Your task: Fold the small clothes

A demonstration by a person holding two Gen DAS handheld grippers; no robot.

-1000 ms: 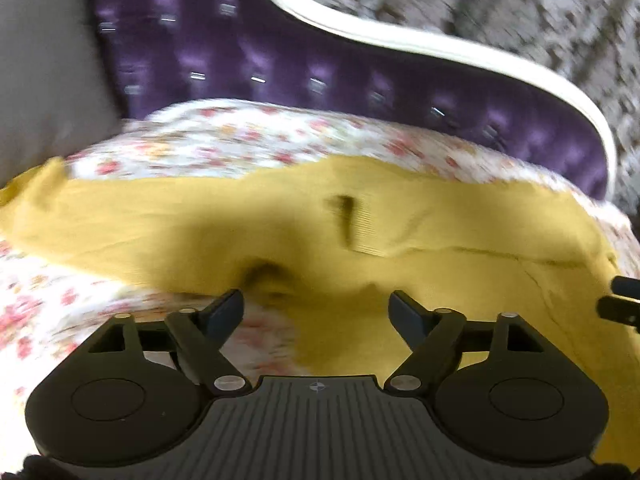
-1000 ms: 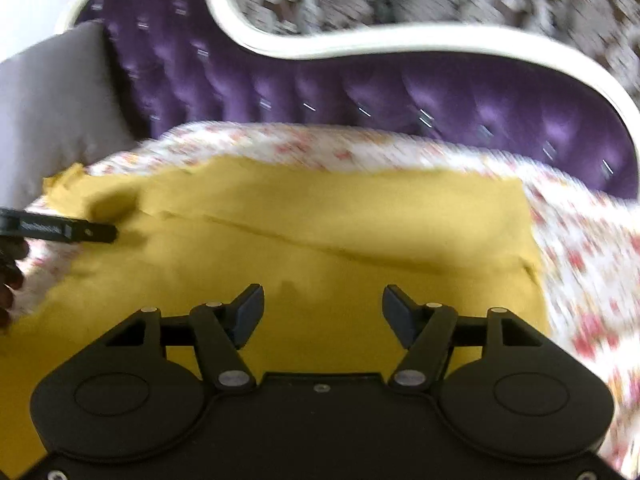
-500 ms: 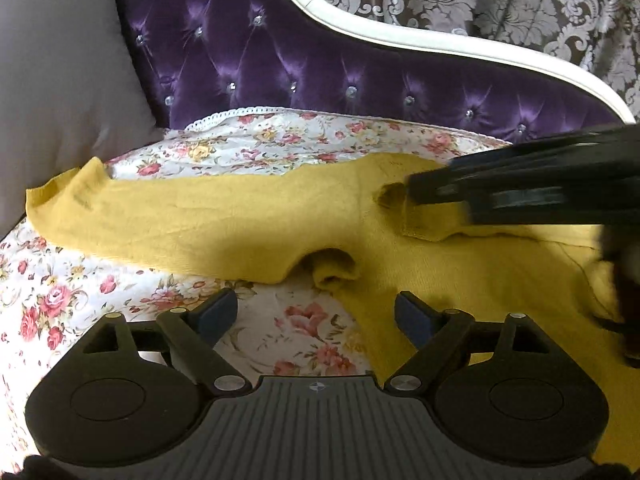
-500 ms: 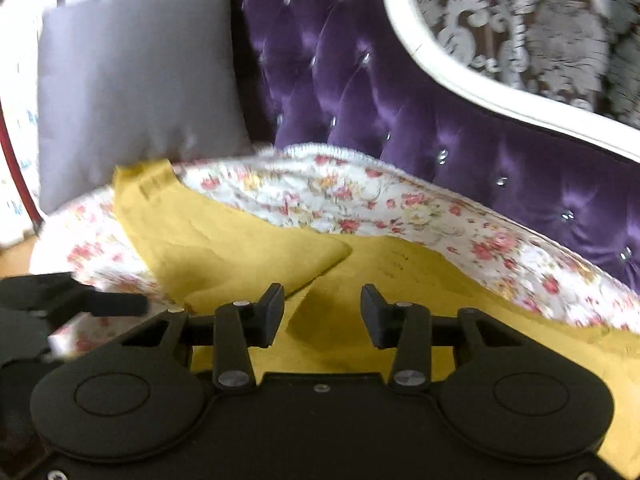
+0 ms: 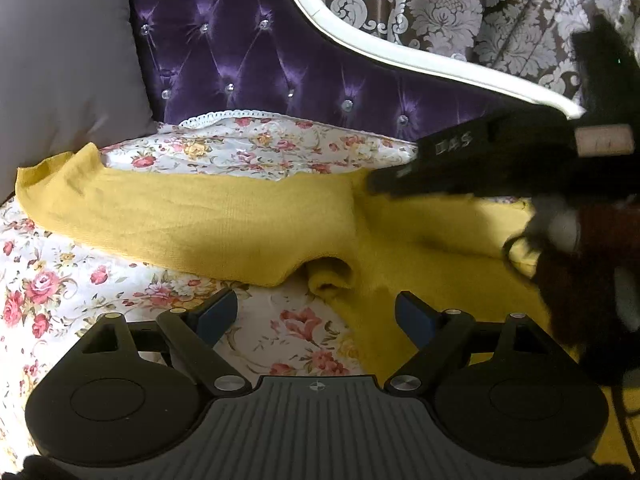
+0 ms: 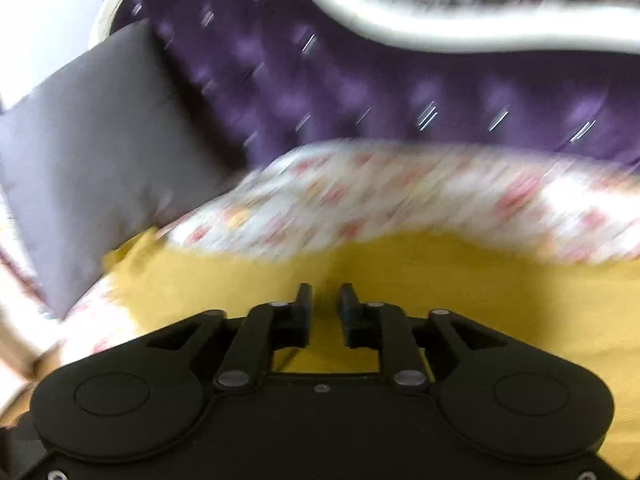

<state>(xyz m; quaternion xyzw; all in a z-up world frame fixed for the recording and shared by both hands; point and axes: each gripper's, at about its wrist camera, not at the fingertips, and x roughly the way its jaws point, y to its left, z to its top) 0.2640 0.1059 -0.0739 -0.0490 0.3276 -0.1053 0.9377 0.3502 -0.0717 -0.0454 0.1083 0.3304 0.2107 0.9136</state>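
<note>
Garment: a mustard-yellow knit top (image 5: 248,224) is lying spread across the floral bedsheet (image 5: 60,292), one long sleeve (image 5: 168,216) stretching out to the left with its cuff near the grey cushion (image 5: 60,60); the body of the top is filling the right side of the left wrist view, and a small rolled fold (image 5: 332,278) is sitting at the underarm
Left gripper (image 5: 316,316): hovering low over the sheet with its jaws standing wide and nothing between them; the blue pads (image 5: 218,314) are sitting apart, one over the flowered cloth, the other over the yellow fabric's edge
Right gripper (image 6: 325,312): its jaws are closing, with a narrow gap showing between them and yellow fabric lying right under the tips; whether the pads are pinching the cloth is not clear, as this view is blurred
Right gripper seen from the left wrist (image 5: 400,178): reaching in from the right, its dark fingertips are lying at the top edge of the garment, near where the sleeve is joining the body
Surroundings: a purple tufted headboard (image 5: 280,60) with a white curved frame (image 5: 380,46) is rising behind the bed, and a damask-patterned curtain (image 5: 440,0) is hanging beyond it
</note>
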